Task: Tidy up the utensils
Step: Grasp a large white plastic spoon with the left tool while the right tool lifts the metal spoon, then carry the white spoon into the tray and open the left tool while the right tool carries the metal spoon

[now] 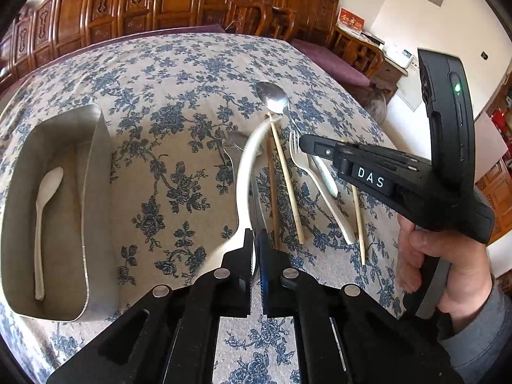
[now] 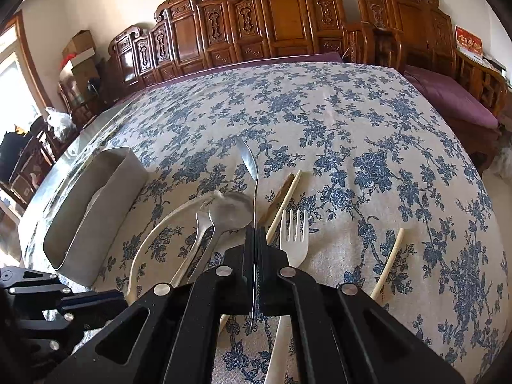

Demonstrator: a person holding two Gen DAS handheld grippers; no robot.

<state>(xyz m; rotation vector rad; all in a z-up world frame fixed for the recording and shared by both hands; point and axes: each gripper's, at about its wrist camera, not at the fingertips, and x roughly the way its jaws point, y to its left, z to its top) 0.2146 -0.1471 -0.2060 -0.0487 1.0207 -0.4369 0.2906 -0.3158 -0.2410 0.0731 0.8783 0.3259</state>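
Left wrist view shows the left gripper (image 1: 256,240) low in the middle, its jaws pressed together on the handle of a white plastic utensil (image 1: 244,166) that arcs up and away over the floral tablecloth (image 1: 179,96); its far end is blurred, so whether it is a spoon or a knife cannot be told. To the left sits a rectangular metal tin (image 1: 96,172), and a white plastic spoon (image 1: 43,211) lies lengthwise inside it, bowl toward the far end. To the right of the held utensil lie wooden chopsticks (image 1: 286,179), a white plastic fork (image 1: 316,185) and a metal spoon (image 1: 275,97) whose bowl points away. The right gripper (image 1: 302,142) reaches in from the right above the fork, held by a hand (image 1: 444,262) in a grey sleeve. Right wrist view shows the right gripper (image 2: 256,233) with its jaws pinching the thin handle of the metal spoon (image 2: 251,160), whose bowl stands beyond the fingertips and whose handle end pokes out below the jaws. Just right of them lies the white plastic fork (image 2: 294,240), tines pointing away, with chopsticks (image 2: 284,201) slanting behind it and a single chopstick (image 2: 388,262) farther right. Two more metal utensils (image 2: 204,233) lie left of the jaws, the metal tin (image 2: 96,211) beyond them, and the left gripper (image 2: 92,300) shows at the lower left edge.
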